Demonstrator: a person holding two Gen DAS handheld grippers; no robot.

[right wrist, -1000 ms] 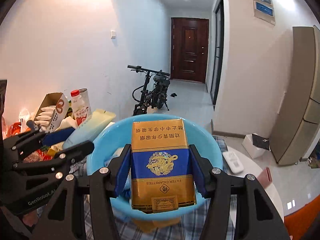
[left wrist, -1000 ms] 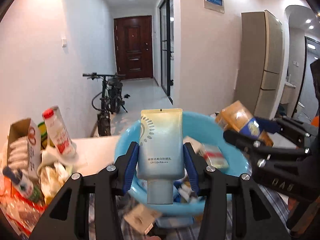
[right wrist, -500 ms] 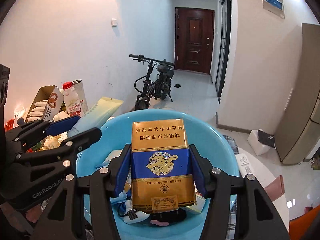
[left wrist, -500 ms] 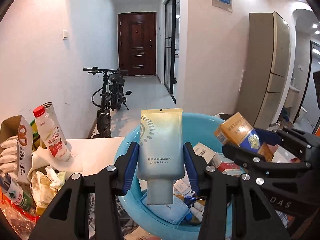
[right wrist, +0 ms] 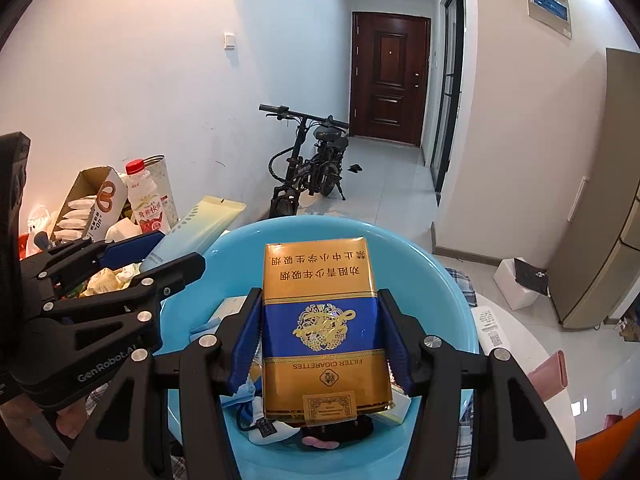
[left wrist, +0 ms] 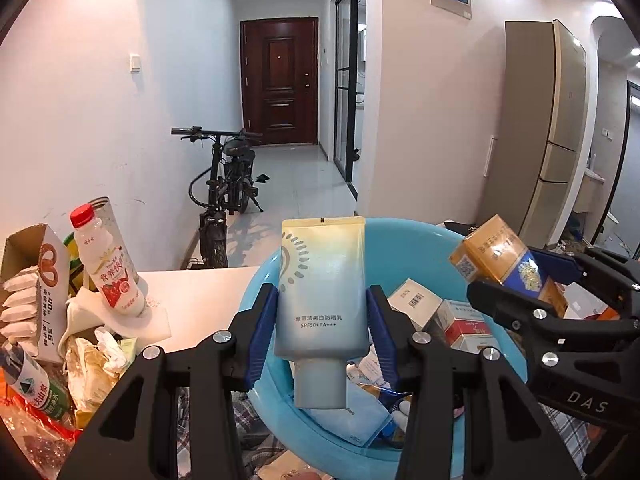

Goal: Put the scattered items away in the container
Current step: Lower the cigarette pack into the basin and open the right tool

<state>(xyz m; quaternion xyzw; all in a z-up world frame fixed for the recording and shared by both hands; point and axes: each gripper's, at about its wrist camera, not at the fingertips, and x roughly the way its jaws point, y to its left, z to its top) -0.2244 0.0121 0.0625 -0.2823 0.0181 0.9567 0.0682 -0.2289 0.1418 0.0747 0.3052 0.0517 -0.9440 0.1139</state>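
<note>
Both loads have been brought lower over the blue basin [right wrist: 448,280]; more of its inside is shown now. The sunscreen tube [left wrist: 322,292] is clamped by the left gripper [left wrist: 322,340], the cigarette carton [right wrist: 324,332] by the right gripper [right wrist: 320,344] at 3 o'clock; release looks next.

The blue basin [right wrist: 448,280] is open at the top, but its floor is crowded with small boxes [left wrist: 440,312] and packets. Left of the basin, a milk bottle [left wrist: 106,268], a snack carton [left wrist: 36,280] and crumpled wrappers [left wrist: 96,360] block the surface [left wrist: 200,300]; only a bare strip between them and the basin is free. The two grippers stand close side by side over the basin.
</note>
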